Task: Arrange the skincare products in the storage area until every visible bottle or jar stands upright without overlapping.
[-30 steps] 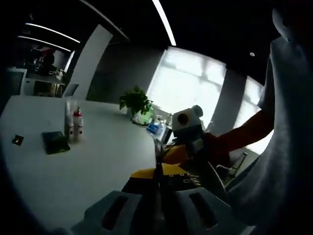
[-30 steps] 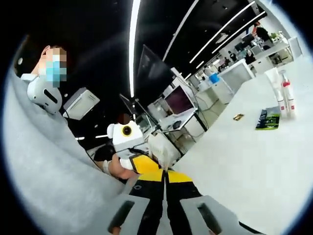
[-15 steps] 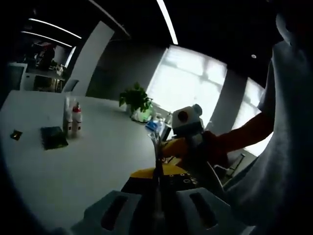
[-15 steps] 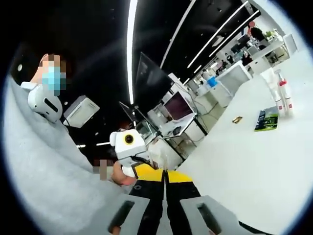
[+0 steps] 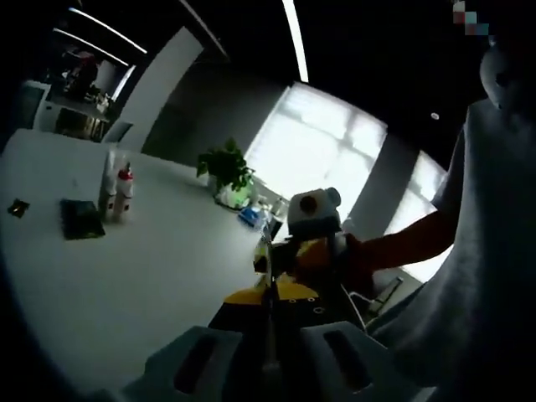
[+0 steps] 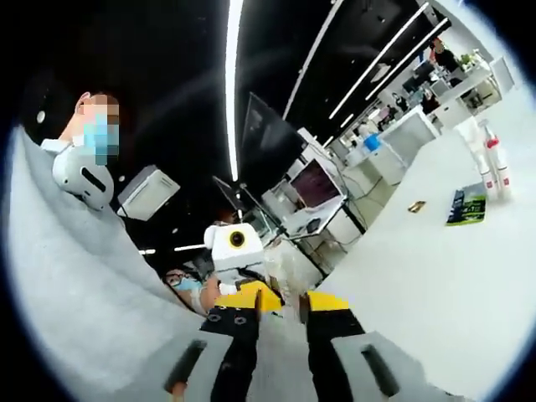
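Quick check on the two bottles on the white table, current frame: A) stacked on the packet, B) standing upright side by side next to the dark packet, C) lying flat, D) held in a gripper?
B: the bottles stand upright, close together on the table, beside the flat dark packet, with no gripper near them.

- No text, brand or number is showing clearly enough to read in either view.
- The bottles and the dark packet on the white table are carrying markings, but these are appearing too small and blurred to make out.
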Available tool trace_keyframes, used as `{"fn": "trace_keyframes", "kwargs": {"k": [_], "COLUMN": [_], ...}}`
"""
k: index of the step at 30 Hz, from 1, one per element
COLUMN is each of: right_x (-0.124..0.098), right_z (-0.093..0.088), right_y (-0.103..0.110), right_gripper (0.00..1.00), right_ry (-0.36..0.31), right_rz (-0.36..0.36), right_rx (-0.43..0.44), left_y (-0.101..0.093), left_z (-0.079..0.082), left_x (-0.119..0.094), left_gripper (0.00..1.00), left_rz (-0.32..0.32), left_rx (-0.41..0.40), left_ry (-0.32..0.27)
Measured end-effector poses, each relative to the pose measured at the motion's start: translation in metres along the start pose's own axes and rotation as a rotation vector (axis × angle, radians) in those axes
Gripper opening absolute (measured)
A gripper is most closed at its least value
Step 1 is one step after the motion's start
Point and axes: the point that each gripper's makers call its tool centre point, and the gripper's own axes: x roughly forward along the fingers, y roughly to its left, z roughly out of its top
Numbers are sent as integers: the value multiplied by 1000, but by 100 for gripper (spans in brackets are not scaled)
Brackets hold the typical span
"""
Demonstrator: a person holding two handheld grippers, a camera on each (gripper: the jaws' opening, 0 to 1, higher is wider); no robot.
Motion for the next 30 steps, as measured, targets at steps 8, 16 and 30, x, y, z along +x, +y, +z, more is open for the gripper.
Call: {"fn": "trace_keyframes", "kwargs": {"k": [8,16,30], "right_x": [0,-1,-1], "right_z": [-6,-12,-27], "right_y": [-8,-13,-17], "right_gripper": [0,0,0], "right_ry": [37,67,146], "right_rz": [13,2,-2], "right_rx": [-8,26,126], "left_y": [-5,-3,1], "left_z": [-4,-4,-12], "left_x": [4,2,2], "left_gripper": [1,1,0], "left_rz": [-28,-34,16], "left_rx": [-20,-31,84], "left_ry": [23,20,66]}}
